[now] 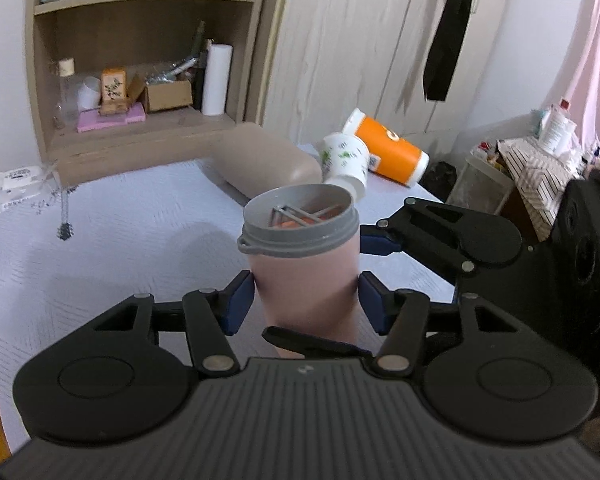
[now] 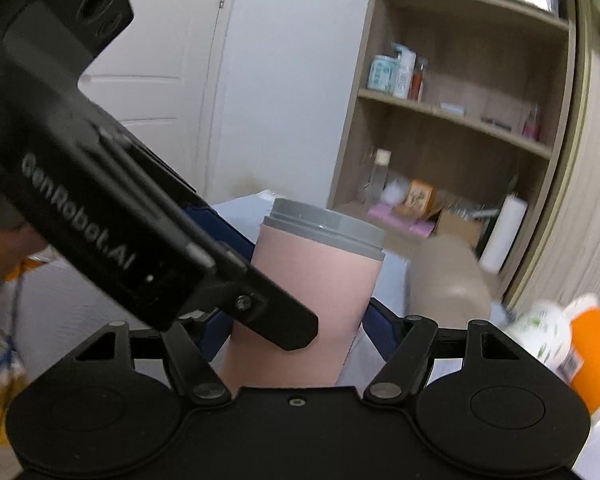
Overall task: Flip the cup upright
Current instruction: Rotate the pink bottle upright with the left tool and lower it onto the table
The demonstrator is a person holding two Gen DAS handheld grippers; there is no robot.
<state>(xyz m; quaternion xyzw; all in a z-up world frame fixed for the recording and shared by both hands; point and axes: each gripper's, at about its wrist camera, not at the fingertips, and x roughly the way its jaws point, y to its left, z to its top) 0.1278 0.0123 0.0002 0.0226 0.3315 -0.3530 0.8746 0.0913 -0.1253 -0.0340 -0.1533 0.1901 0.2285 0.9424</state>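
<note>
A pink cup (image 1: 306, 284) with a grey screw rim stands upright, mouth up, over the pale bed cover (image 1: 120, 232). My left gripper (image 1: 306, 302) is shut on the pink cup, its blue pads against both sides of the body. My right gripper (image 1: 364, 236) reaches in from the right, one blue pad at the cup just under the rim. In the right wrist view the pink cup (image 2: 312, 292) fills the space between the right gripper (image 2: 296, 320) fingers, which close on its sides. The left gripper's black body (image 2: 100, 184) crosses in front of it.
A white leaf-print cup (image 1: 346, 160) and an orange cup (image 1: 394, 150) lie on their sides behind. A beige pillow (image 1: 264, 162) lies beside them. A wooden shelf unit (image 1: 140, 60) stands at the bed's head. A cluttered side table (image 1: 520, 168) is on the right.
</note>
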